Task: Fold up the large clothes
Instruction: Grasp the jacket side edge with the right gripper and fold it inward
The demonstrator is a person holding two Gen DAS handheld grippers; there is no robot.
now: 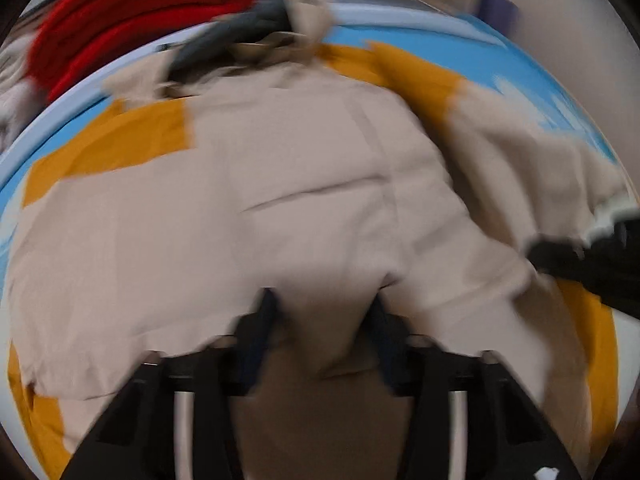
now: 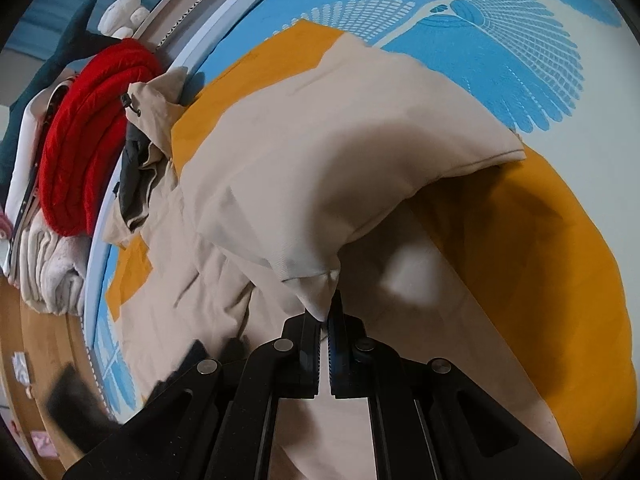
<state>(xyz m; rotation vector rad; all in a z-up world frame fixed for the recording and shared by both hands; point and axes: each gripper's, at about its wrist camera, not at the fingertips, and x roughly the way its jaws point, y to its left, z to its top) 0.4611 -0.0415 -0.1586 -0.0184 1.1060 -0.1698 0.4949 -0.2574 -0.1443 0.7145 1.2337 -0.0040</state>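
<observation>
We see one beige jacket point(image 2: 288, 168) spread mid-frame over one orange cloth point(image 2: 560, 280) on the blue patterned bed cover point(image 2: 500, 40). It looks soft and light, so we would take it at hems and corners. The right gripper point(image 2: 325, 312) is clenched on a lifted corner; the left gripper point(image 1: 324, 304) straddles a fabric ridge, grip unclear through blur

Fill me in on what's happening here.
A person with a gripper in each hand is folding a beige jacket spread over an orange cloth on a blue patterned bedsheet. The right gripper is shut on a pinch of the jacket's fabric, lifting a flap of it. The left gripper straddles a bunch of the jacket, jaws partly open. Folded clothes, including a red sweater, sit at the bed's edge.
</observation>
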